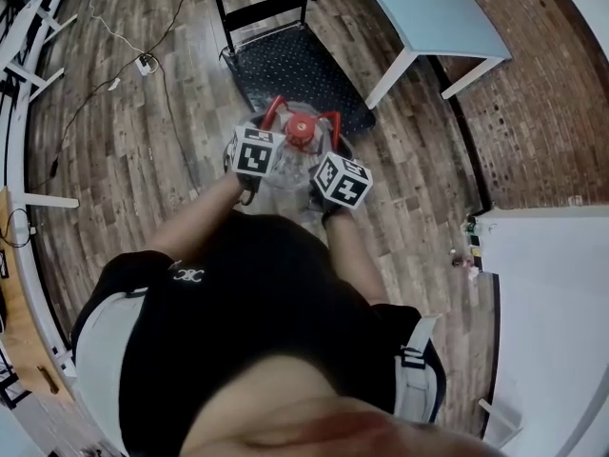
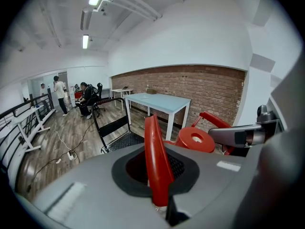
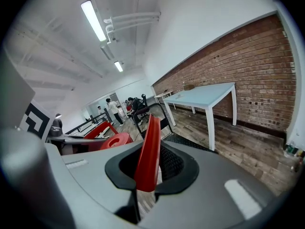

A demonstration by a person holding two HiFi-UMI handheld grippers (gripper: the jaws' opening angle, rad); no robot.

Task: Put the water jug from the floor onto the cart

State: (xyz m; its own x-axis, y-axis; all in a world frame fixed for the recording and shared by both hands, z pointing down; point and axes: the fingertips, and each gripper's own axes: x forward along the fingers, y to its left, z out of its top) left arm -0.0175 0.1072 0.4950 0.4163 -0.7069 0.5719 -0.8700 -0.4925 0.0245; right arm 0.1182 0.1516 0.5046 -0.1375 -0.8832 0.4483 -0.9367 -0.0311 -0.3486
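**A:** As the jug hangs in front of the person, where exactly is it?

**B:** At the near end of the cart, with its red cap up.

**A:** And the tongs?

**B:** The left gripper is clamped tight on one red handle. The right gripper grips the other handle, its jaws slightly apart around it.
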